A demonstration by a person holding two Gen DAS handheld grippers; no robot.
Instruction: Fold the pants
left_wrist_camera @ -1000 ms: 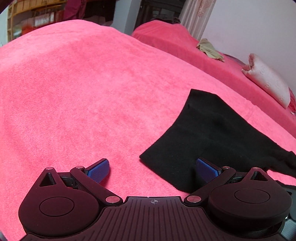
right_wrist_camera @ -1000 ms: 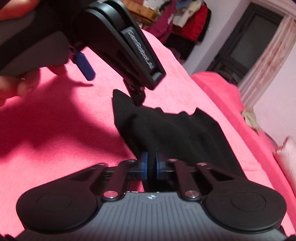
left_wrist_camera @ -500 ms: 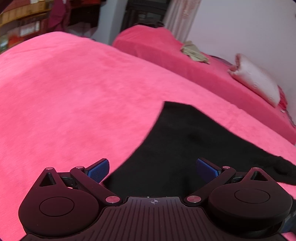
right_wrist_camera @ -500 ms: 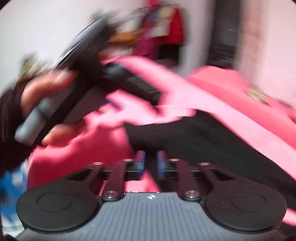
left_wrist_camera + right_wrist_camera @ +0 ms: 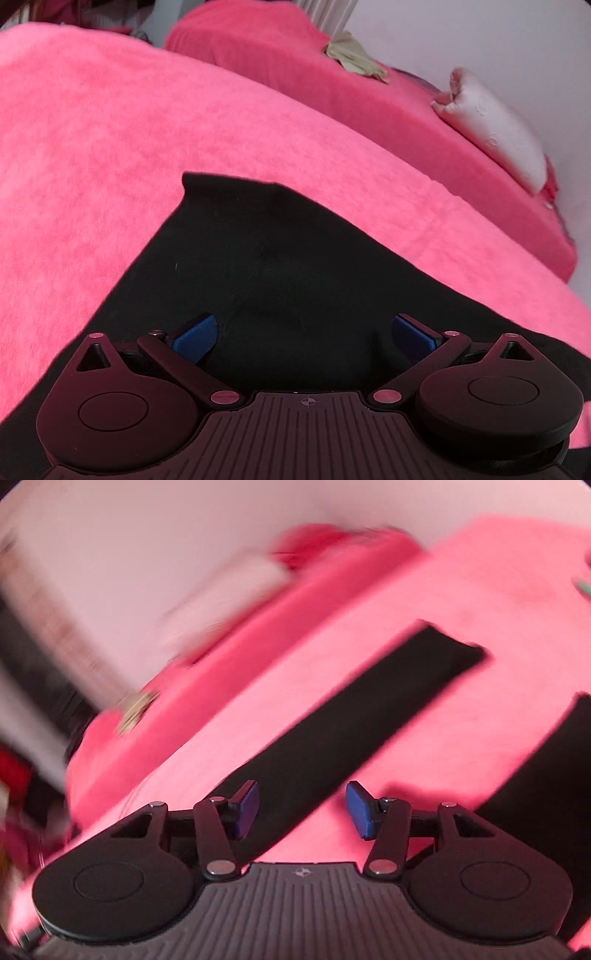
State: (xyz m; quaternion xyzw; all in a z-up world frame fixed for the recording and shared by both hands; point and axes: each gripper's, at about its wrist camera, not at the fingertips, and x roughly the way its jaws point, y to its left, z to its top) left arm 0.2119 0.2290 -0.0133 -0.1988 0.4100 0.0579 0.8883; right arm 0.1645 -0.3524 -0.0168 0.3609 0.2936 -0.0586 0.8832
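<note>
Black pants point(image 5: 280, 266) lie flat on a pink blanket point(image 5: 110, 122). In the left wrist view their wide waist end fills the middle, and my left gripper point(image 5: 303, 338) hovers over it, open, with nothing between its blue pads. The right wrist view is blurred by motion. There one long black leg point(image 5: 354, 716) runs diagonally up to the right, and a second black part point(image 5: 546, 775) shows at the right edge. My right gripper point(image 5: 303, 810) hangs over the leg's near end, its jaws opening, the pads apart from the cloth.
A second pink-covered bed point(image 5: 332, 85) stands behind, carrying a beige garment point(image 5: 354, 55) and a pale pillow point(image 5: 495, 129) against the wall. Dark furniture and a doorway point(image 5: 33, 657) show blurred at the left of the right wrist view.
My right gripper let go of the black cloth, opened, rolled and swung away toward the legs. My left gripper moved from the pink blanket over onto the waist end.
</note>
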